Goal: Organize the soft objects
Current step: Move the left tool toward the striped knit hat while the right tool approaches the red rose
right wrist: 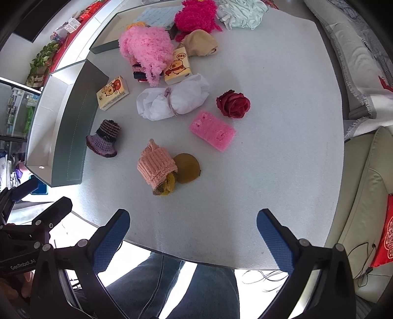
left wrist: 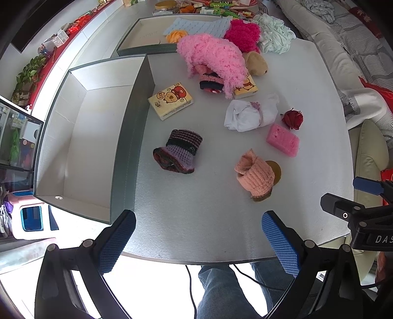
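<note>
Soft items lie scattered on the white table (left wrist: 208, 220): a purple-and-black knitted hat (left wrist: 178, 152), a peach knitted hat (left wrist: 255, 175) (right wrist: 156, 164) beside a brown round piece (right wrist: 188, 168), a pink sponge (right wrist: 212, 130), a red fabric rose (right wrist: 233, 103), a tied white bundle (right wrist: 172, 100) and a fluffy pink scarf (left wrist: 213, 59). My left gripper (left wrist: 199, 240) hovers open over the table's near edge, nothing between its blue pads. My right gripper (right wrist: 194, 240) is open too, also at the near edge, below the peach hat.
An empty grey box (left wrist: 81, 137) stands at the left, a second box (left wrist: 147, 36) behind it holding a blue mat and an orange flower. Two yellow tissue packs (left wrist: 170, 100) (right wrist: 178, 66), a magenta fluffy item (right wrist: 196, 18) and pale cloth (right wrist: 240, 11) lie farther back. A person's legs show below the table.
</note>
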Available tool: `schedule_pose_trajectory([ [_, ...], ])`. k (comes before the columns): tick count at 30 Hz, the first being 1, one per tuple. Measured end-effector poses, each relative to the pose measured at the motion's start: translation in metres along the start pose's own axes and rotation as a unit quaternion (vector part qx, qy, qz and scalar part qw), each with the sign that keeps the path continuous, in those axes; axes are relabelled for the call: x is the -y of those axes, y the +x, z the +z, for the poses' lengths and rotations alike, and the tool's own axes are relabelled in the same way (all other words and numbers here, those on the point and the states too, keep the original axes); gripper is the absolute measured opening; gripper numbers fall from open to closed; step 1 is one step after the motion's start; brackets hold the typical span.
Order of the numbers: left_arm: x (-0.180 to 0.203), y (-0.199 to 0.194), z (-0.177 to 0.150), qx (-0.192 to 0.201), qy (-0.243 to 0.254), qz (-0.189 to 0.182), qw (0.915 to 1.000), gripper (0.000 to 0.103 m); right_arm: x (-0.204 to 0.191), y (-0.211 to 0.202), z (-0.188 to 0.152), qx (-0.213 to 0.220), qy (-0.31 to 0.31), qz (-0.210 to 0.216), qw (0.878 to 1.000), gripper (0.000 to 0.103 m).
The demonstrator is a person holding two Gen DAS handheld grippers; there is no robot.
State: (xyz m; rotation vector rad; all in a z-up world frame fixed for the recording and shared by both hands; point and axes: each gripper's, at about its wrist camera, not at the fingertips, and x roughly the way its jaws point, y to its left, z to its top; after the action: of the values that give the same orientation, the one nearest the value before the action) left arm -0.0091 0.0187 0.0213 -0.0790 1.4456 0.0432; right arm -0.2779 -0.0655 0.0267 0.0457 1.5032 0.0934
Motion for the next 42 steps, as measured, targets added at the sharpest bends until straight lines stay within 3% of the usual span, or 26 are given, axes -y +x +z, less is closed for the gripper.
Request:
schedule_pose_trajectory([
  [18,-0.008,0.018,0.008,-0.026,-0.036,-0.001,0.999,0.103,0.009,0.015,0.008,-0.025,0.003,0.002,1.0,0.103],
  [42,0.005,0.039,0.042,-0.048,-0.043,0.011,0.9978,0.103,0.031,0.027,0.031,-0.045,0.012,-0.001,0.999,0.103],
])
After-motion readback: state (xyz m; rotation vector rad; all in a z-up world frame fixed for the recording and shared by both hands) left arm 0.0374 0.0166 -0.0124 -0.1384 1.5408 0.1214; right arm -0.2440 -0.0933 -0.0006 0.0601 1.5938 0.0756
